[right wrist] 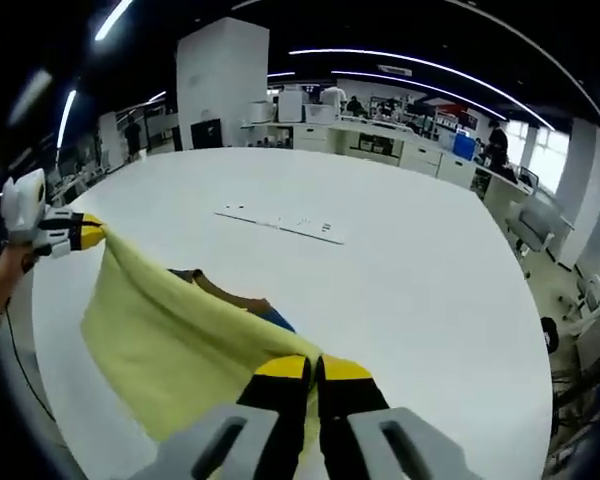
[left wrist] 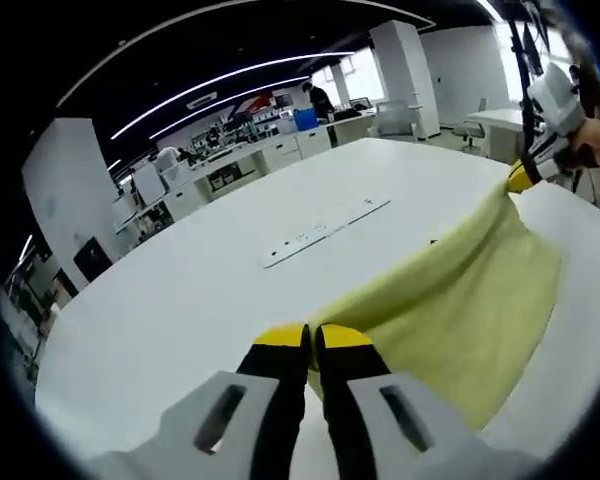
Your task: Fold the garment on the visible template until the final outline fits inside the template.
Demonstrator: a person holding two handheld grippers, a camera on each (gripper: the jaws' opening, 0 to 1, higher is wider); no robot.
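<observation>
Pale yellow cloth garment [left wrist: 460, 300] hangs stretched over the white round table [left wrist: 180, 290], held between both tools. Left hand-held gripper [left wrist: 313, 340] clamped on one corner, right hand-held gripper [right wrist: 313, 368] clamped on the other. White strip with markings [right wrist: 280, 223] lies further off.

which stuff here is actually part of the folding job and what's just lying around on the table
Part of the job:
- yellow garment, held up by two corners
- left gripper, jaws shut on one corner
- right gripper, jaws shut on the other corner
- white table

Just lying about:
- flat white strip further along the table
- orange and blue item, partly hidden behind the garment
</observation>
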